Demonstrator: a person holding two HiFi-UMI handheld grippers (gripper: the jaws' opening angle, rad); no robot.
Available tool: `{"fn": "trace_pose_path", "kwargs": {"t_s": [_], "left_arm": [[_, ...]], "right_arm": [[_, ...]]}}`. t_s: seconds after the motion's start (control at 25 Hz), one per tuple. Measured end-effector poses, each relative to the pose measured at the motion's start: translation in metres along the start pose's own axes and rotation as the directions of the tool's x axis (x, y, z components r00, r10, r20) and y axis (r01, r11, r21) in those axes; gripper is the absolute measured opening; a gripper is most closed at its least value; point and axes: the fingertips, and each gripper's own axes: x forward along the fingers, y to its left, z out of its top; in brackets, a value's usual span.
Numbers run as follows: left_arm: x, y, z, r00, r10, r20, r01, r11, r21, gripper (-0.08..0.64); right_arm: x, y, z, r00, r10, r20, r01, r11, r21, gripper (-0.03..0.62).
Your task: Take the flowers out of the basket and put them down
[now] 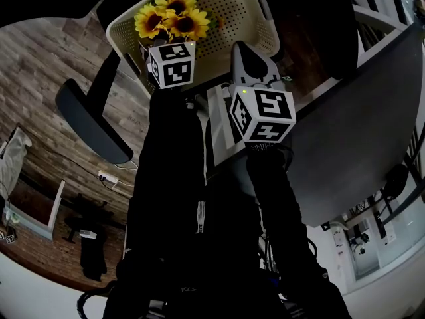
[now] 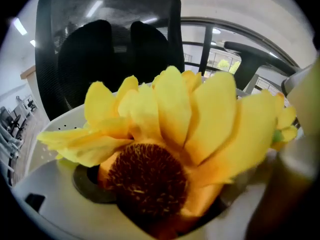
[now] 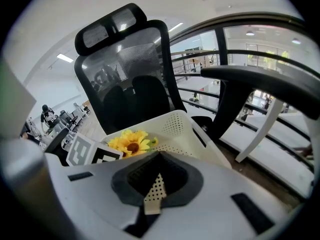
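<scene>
We reach both arms forward, side by side, in black sleeves. Our left arm [image 1: 166,178] ends in the left gripper [image 1: 171,55], its marker cube [image 1: 171,65] turned up toward us. Its jaws are closed around a flower head [image 2: 165,134] that fills the gap between them. Our right arm [image 1: 272,205] carries the right gripper [image 1: 244,57] just to the right. Its jaws are pinched together on a thin strip of perforated basket wall [image 3: 152,194].
</scene>
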Motion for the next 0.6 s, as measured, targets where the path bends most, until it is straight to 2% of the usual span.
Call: {"fn": "trace_pose_path", "kwargs": {"t_s": [0.16, 0.36, 0.44, 0.52, 0.6], "left_arm": [[0.006, 0.002, -0.007, 0.999, -0.018, -0.041, 0.016, 0.999, -0.048, 0.526], [-0.005, 0.011, -0.003, 0.997, 0.054, -0.056, -0.059, 0.994, -0.096, 0.565], [-0.013, 0.009, -0.011, 0.992, 0.035, -0.124, -0.05, 0.992, -0.118, 0.571], [-0.013, -0.001, -0.027, 0.977, -0.021, -0.213, -0.013, 0.988, -0.154, 0.571], [-0.008, -0.003, -0.036, 0.97, -0.033, -0.242, -0.01, 0.984, -0.175, 0.571]], "right_arm": [[0.001, 0.001, 0.001, 1.0, 0.005, 0.005, -0.006, 1.0, 0.004, 0.012], [0.003, 0.0, 0.001, 1.0, 0.009, -0.001, -0.009, 1.0, 0.004, 0.012], [0.003, 0.001, -0.001, 1.0, 0.011, -0.006, -0.011, 1.0, 0.003, 0.012], [0.002, 0.0, -0.003, 1.0, 0.011, -0.01, -0.011, 1.0, 0.006, 0.012], [0.002, 0.001, -0.003, 1.0, 0.015, -0.012, -0.015, 1.0, 0.009, 0.012]]}}
